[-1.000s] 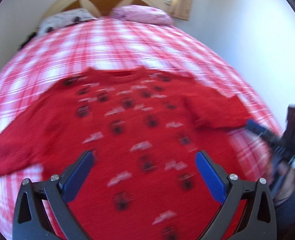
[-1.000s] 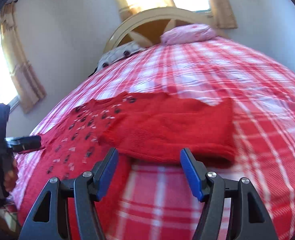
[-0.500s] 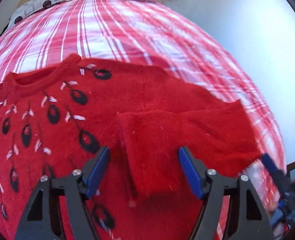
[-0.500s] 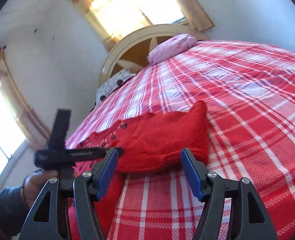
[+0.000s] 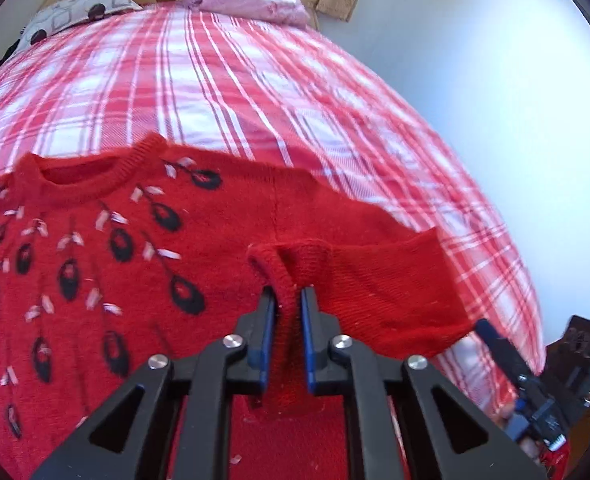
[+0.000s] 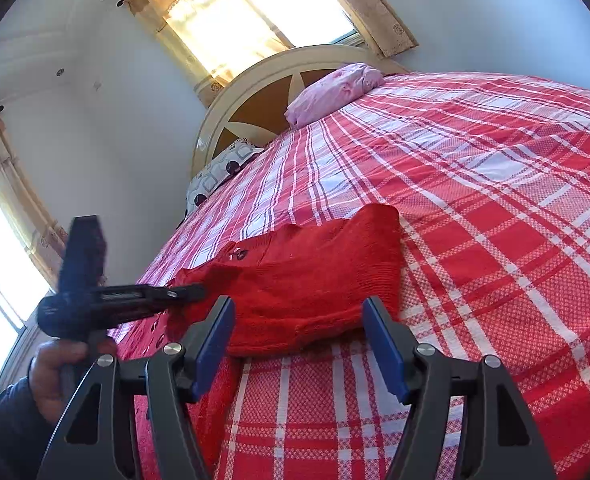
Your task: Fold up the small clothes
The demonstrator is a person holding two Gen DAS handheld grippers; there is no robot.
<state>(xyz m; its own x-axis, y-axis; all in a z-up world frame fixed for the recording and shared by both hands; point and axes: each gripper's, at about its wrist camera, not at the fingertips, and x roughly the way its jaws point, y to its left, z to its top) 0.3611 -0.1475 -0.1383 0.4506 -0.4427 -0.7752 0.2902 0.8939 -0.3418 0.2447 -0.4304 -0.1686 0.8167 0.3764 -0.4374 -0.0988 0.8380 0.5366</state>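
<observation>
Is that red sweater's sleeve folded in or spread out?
Folded in: the sleeve lies across the red sweater, its cuff pinched by the left gripper.

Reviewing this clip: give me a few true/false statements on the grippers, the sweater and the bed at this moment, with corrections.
1. The left gripper is shut on the sleeve cuff of the red sweater. True.
2. The right gripper also grips the sweater. False: its jaws stand open, with nothing between them.
3. The sweater lies on a red and white plaid bedspread. True.
4. The sweater is plain red. False: its front shows black and white motifs.
5. A pink pillow lies near the headboard. True.
</observation>
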